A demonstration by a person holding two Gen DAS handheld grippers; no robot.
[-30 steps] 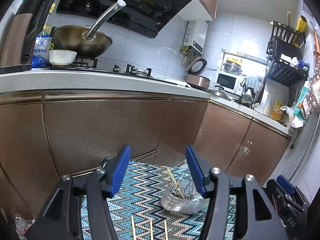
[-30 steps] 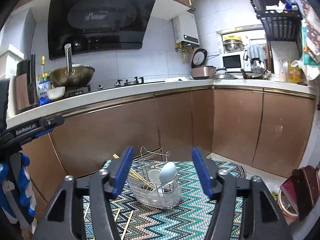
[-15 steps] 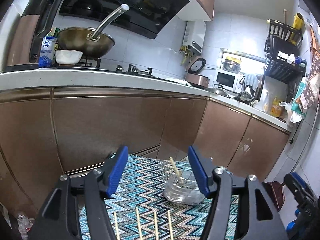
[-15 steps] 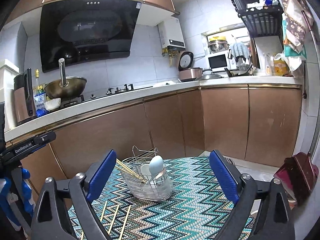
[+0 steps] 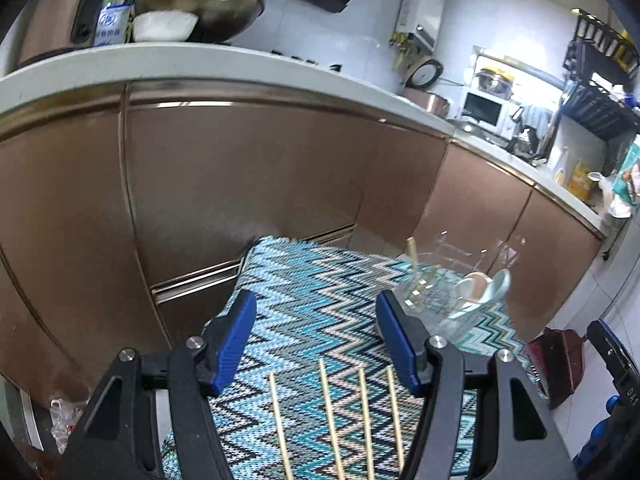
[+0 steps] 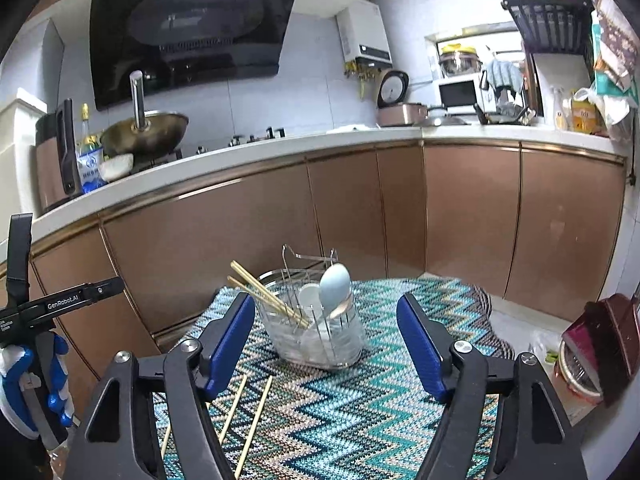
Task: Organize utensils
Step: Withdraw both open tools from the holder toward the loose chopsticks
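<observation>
A wire utensil holder (image 6: 316, 332) with a clear tray stands on the zigzag mat (image 6: 360, 412); it also shows in the left wrist view (image 5: 444, 300). It holds two wooden chopsticks (image 6: 268, 296), a pale blue spoon (image 6: 335, 284) and a white spoon (image 6: 310, 294). Several loose chopsticks (image 5: 332, 416) lie on the mat (image 5: 312, 300) below my left gripper (image 5: 316, 340), which is open and empty. In the right wrist view some of them (image 6: 252, 420) show near the left finger. My right gripper (image 6: 326, 344) is open and empty, short of the holder.
Brown cabinet doors (image 6: 256, 236) stand behind the mat, under a white counter (image 6: 280, 152) with a wok (image 6: 144, 132), kettle (image 6: 52, 168) and rice cooker (image 6: 400, 112). A dark red dustpan (image 6: 604, 340) sits on the floor at right.
My left gripper has tilted down and swung left, so more loose chopsticks show and the holder sits further right. My right gripper has opened wider than a second ago and come closer to the holder.
</observation>
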